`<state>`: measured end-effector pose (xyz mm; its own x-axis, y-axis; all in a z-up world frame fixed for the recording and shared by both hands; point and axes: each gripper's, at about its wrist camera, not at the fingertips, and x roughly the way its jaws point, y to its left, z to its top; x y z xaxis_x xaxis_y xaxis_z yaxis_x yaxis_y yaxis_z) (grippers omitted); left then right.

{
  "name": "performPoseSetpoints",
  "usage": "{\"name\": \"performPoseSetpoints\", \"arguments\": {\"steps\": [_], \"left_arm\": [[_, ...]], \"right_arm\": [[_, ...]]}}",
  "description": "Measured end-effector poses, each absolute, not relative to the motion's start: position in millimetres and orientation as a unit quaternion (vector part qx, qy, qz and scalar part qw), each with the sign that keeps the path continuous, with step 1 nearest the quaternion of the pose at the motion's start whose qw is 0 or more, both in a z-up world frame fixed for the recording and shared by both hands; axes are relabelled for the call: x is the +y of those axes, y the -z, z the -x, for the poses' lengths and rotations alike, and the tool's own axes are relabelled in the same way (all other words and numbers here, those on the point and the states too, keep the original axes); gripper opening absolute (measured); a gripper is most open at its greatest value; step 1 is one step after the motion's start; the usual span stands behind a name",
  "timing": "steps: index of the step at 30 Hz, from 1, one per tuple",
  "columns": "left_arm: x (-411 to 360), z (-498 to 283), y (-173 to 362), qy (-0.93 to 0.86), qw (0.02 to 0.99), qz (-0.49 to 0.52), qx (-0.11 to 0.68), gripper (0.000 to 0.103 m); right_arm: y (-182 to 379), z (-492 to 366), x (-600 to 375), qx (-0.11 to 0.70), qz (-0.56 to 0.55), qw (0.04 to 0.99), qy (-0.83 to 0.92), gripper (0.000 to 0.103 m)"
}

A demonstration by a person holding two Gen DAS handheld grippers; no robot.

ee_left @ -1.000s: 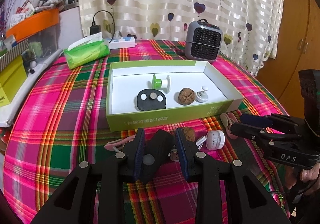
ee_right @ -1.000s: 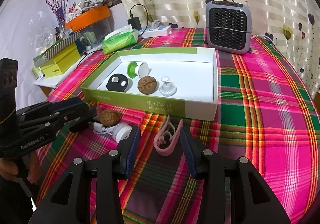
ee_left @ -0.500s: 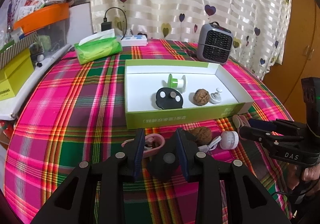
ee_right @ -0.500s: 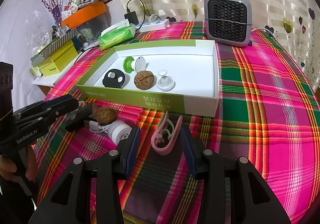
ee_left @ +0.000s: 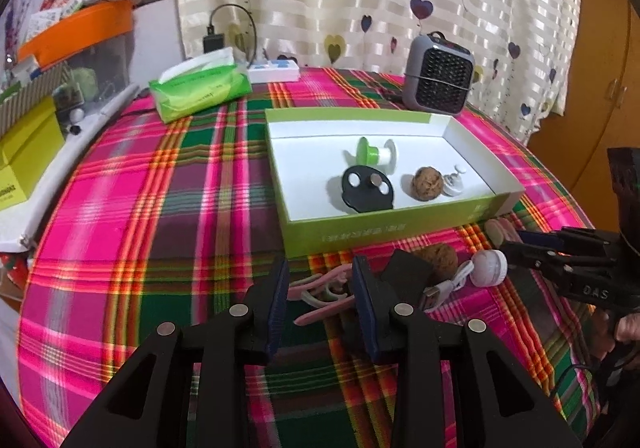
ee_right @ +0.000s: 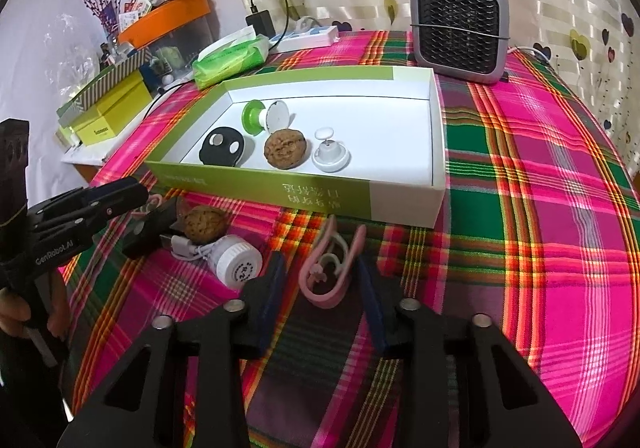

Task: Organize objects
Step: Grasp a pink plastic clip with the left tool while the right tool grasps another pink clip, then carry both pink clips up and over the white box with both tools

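Covering the round table, plaid cloth [ee_right: 540,207] lies bare right of the green box [ee_right: 320,199], left gripper [ee_left: 320,288] parted around a pink clip [ee_left: 324,290], right gripper [ee_right: 320,280] parted around another pink clip [ee_right: 328,276] before the box's front edge.

Box [ee_right: 328,197]: green-and-white, sitting open, holding spool [ee_right: 256,117], black disc [ee_right: 222,145], walnut [ee_right: 286,149], white knob [ee_right: 330,155].
Outside: pink clips [ee_right: 328,268], second walnut [ee_right: 206,224], white cap [ee_right: 238,266] lying on cloth.
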<state>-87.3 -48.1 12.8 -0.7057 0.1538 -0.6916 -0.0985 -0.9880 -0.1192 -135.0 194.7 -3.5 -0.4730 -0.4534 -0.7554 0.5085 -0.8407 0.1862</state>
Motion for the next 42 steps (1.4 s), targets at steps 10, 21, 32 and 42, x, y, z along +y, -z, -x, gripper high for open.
{"name": "performPoseSetpoints", "arguments": {"steps": [10, 21, 32, 42], "left_arm": [[-46, 81, -13, -0.921, 0.084, 0.379, -0.027, 0.032], [-52, 85, -9, -0.914, 0.087, 0.395, -0.024, 0.032], [-35, 80, -4, -0.904, 0.112, 0.413, 0.007, 0.032], [-30, 85, -2, -0.901, 0.096, 0.423, -0.001, 0.021]], "right_arm": [[4, 136, 197, 0.024, -0.431, 0.283, 0.856, 0.027], [4, 137, 198, 0.019, -0.432, 0.285, 0.855, 0.027], [4, 137, 199, 0.017, -0.432, 0.286, 0.855, 0.027], [4, 137, 198, 0.017, -0.432, 0.285, 0.855, 0.027]]}}
